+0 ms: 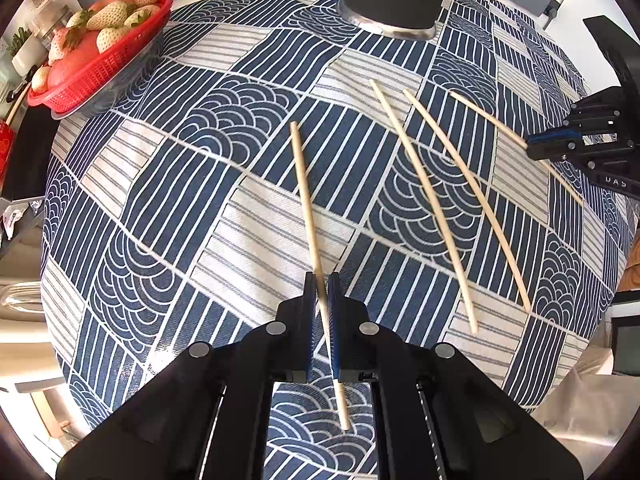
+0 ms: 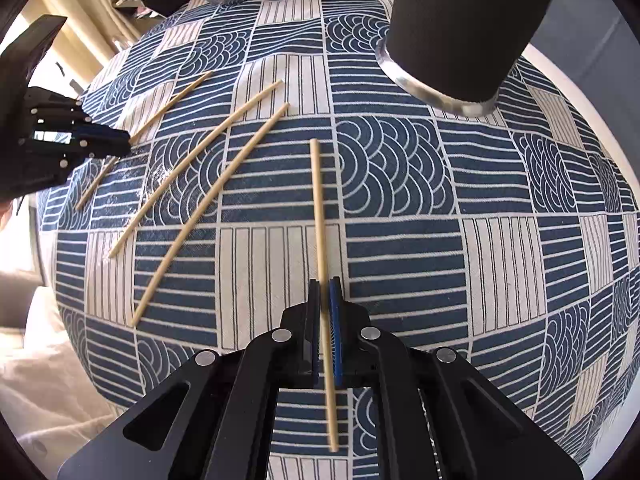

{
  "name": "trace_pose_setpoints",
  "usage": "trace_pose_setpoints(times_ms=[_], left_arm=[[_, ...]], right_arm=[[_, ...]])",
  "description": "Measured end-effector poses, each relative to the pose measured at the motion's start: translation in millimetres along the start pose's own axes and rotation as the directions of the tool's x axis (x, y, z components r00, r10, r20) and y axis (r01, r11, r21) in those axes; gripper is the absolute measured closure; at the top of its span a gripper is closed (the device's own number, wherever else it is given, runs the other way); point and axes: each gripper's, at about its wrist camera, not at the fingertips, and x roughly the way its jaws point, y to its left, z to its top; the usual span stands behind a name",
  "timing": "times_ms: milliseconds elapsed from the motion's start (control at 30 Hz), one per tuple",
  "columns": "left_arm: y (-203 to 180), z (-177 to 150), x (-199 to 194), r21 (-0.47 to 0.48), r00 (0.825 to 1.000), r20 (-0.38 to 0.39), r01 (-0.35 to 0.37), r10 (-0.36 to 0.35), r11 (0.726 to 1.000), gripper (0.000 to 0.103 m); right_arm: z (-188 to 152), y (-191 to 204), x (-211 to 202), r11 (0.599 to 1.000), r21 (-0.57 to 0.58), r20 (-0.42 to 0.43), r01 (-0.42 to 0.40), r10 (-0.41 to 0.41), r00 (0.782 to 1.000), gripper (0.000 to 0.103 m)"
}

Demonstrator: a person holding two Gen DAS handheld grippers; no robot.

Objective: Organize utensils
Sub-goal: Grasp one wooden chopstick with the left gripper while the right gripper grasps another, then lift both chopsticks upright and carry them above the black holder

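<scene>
Four chopsticks lying mid-surface: leftmost chopstick [image 1: 306,204] clamped in left claw [image 1: 322,280], rightmost chopstick [image 2: 320,216] clamped in right claw [image 2: 325,284], middle two chopsticks [image 1: 424,196] lying loose between. Dark holder [image 2: 468,28] standing toward far edge. Risk: thin sticks pivoting or slipping in off-centre grips during lifting.

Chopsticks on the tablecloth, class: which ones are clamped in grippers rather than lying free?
The two outermost: the leftmost chopstick in the left gripper, the rightmost chopstick in the right gripper. The middle two chopsticks lie free.
</scene>
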Motion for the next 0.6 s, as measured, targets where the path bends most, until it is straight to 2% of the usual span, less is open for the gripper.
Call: trace_pose_setpoints(times_ms=[133,300,433,600], left_arm=[[15,-7,-2,-0.030,1.000,0.001,0.006,-0.006,1.000,0.098],[26,-14,-6,-0.021,0.998,0.018,-0.060,0.060,0.998,0.098],[31,-14,-14,-0.020,0.997,0.043,-0.064,0.065,0.998,0.098],[33,-11,-30,0.008,0.993,0.089,-0.073,0.072,0.997,0.098]], right_arm=[[-8,-7,-3,1.000,0.011,0.019,0.003,-0.003,1.000,0.099],[-17,-16,-14,0.999,0.041,0.051,-0.008,0.006,0.999,0.099],[-17,-17,-28,0.999,0.033,0.084,0.023,-0.026,0.996,0.099],[-16,-19,-51,0.995,0.005,0.144,0.103,-0.103,0.984,0.099]])
